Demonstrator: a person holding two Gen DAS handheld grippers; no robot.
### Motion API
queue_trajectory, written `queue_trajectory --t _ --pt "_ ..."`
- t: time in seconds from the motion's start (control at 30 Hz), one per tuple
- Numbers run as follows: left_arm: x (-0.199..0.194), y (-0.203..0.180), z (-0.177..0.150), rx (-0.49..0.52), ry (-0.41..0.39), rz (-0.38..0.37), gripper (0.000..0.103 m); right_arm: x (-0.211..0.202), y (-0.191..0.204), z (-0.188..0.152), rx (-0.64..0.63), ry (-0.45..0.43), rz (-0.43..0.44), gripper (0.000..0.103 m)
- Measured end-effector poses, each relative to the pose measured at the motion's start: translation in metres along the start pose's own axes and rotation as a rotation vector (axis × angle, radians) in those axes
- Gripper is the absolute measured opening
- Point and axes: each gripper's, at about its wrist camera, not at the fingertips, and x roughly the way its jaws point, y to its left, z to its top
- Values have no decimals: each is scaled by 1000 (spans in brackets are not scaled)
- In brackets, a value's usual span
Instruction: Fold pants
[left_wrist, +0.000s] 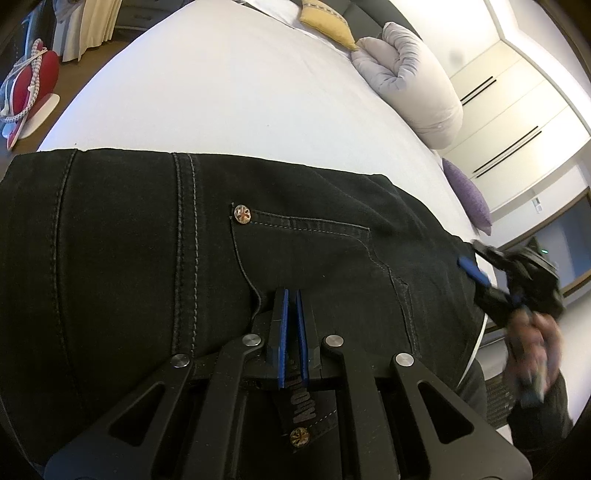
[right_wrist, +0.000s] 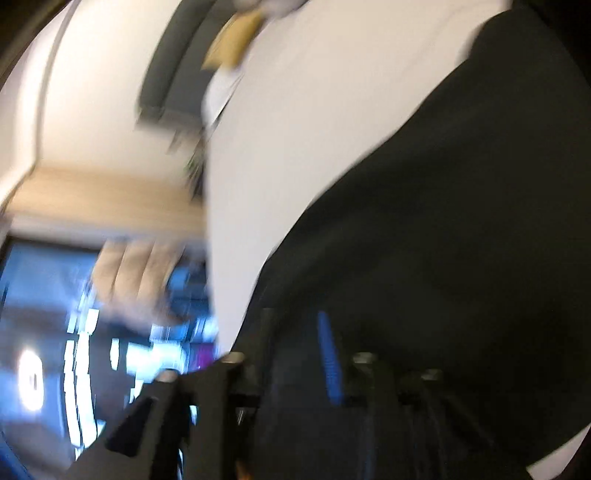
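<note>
Black jeans (left_wrist: 147, 258) lie spread on a white bed (left_wrist: 221, 92), pocket side up with a metal rivet (left_wrist: 242, 214). My left gripper (left_wrist: 291, 299) is shut on the waistband of the jeans, its blue pads pressed close with cloth between them. My right gripper (left_wrist: 476, 271) shows at the right edge of the jeans in the left wrist view, blurred. In the right wrist view the jeans (right_wrist: 443, 221) fill the right side and my right gripper (right_wrist: 306, 332) is smeared by motion; one blue pad shows and its state is unclear.
Grey rolled duvet (left_wrist: 410, 77), yellow pillow (left_wrist: 328, 24) and purple cushion (left_wrist: 469, 195) lie at the bed's far side. White wardrobe doors (left_wrist: 517, 103) stand behind. A red bag (left_wrist: 33, 81) sits on the floor at the left.
</note>
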Motion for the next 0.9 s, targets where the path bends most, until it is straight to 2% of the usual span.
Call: queue_trajectory --t 0.07,0.13,0.2,0.23,0.33,0.4,0.53,0.63,0.77,0.87,0.9 --pt "0 -1 0 2 2 6 6 24 14 -25 -63 84 23 50" --pt "0 -3 1 4 4 10 6 43 9 -36 -76 122 -29 48" --pt "0 -4 1 7 6 12 6 46 -18 -33 17 117 -45 3" --pt "0 -4 1 8 5 13 6 40 -32 -29 59 104 -38 0" --pt "2 -6 0 14 2 20 6 6 -69 -18 190 -22 -1 0" --pt "2 -7 0 16 3 23 6 -25 -89 -8 226 -123 -28 0" --pt "4 -11 1 22 15 37 6 -80 -131 20 326 -298 -20 0" --pt "6 -15 1 25 21 56 6 -116 -153 45 347 -401 -58 0" --pt "9 -20 2 30 29 82 6 -166 -187 79 349 -495 -109 0" --pt "11 -22 4 33 34 98 6 -209 -191 96 354 -599 -216 0" --pt "11 -23 4 34 35 102 6 -226 -189 98 354 -630 -244 8"
